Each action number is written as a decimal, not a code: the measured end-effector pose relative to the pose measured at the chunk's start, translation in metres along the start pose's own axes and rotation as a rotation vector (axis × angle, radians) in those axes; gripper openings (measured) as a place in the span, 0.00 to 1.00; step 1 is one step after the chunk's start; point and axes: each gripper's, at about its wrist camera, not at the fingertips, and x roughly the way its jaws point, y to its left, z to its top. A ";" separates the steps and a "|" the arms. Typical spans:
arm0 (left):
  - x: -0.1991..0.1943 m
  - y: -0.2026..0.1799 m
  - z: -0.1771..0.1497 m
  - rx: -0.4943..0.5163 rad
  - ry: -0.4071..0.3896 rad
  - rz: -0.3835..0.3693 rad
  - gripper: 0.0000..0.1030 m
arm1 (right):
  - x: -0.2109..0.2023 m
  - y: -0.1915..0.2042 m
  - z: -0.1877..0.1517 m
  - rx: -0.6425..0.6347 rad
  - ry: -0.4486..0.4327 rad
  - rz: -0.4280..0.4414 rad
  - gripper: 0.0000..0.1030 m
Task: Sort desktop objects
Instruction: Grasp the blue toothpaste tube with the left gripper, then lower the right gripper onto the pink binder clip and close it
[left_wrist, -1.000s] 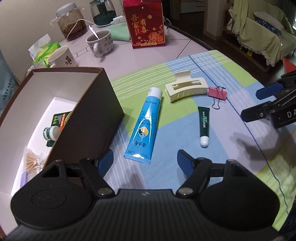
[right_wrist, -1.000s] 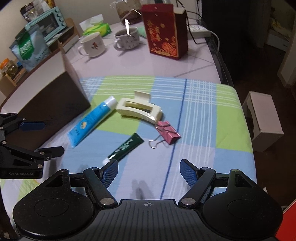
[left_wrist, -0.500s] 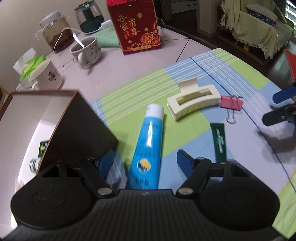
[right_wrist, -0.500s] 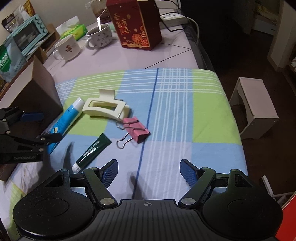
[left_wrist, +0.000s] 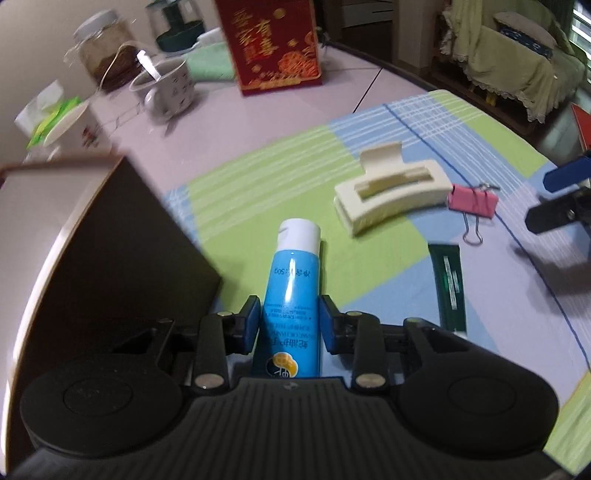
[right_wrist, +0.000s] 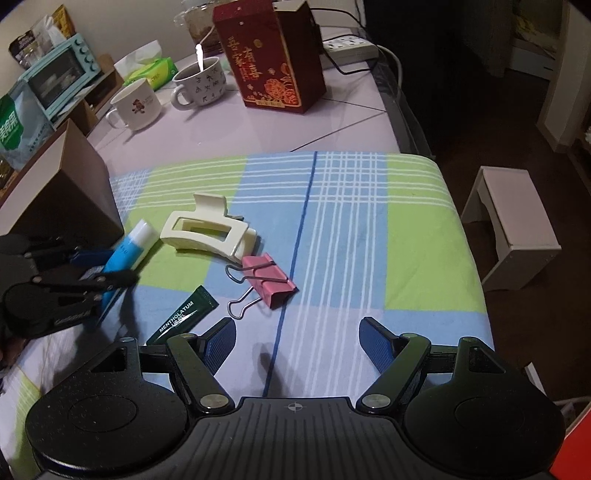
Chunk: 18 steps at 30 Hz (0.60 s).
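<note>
My left gripper (left_wrist: 290, 322) is shut on the blue tube (left_wrist: 293, 288), its white cap pointing away; in the right wrist view the same blue tube (right_wrist: 129, 247) sits between the left gripper's fingers (right_wrist: 96, 269). A cream hair claw (left_wrist: 391, 192) (right_wrist: 207, 230), a pink binder clip (left_wrist: 474, 201) (right_wrist: 269, 282) and a dark green Mentholatum tube (left_wrist: 451, 284) (right_wrist: 183, 317) lie on the checked cloth. My right gripper (right_wrist: 297, 341) hangs open above the cloth, just near of the binder clip, with nothing between its fingers. The brown box (left_wrist: 110, 236) stands at the left.
At the back stand a red gift box (left_wrist: 273, 40) (right_wrist: 269, 62), two mugs (left_wrist: 166, 88) (right_wrist: 136, 105), a tissue pack (right_wrist: 147, 70) and a glass jar (left_wrist: 107, 55). The table's right edge drops to a small stool (right_wrist: 513, 229) on the floor.
My left gripper moved forward over the blue tube and shut on it. The right gripper drew slightly closer to the binder clip and stayed open.
</note>
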 end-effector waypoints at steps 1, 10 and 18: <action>-0.004 -0.001 -0.006 -0.007 0.013 -0.007 0.28 | 0.001 0.001 0.000 -0.010 -0.001 0.003 0.74; -0.025 0.000 -0.032 -0.059 0.053 -0.043 0.47 | 0.014 0.019 0.010 -0.127 -0.023 0.013 0.74; -0.021 0.007 -0.020 -0.072 0.029 -0.036 0.43 | 0.027 0.040 0.026 -0.193 -0.056 -0.001 0.26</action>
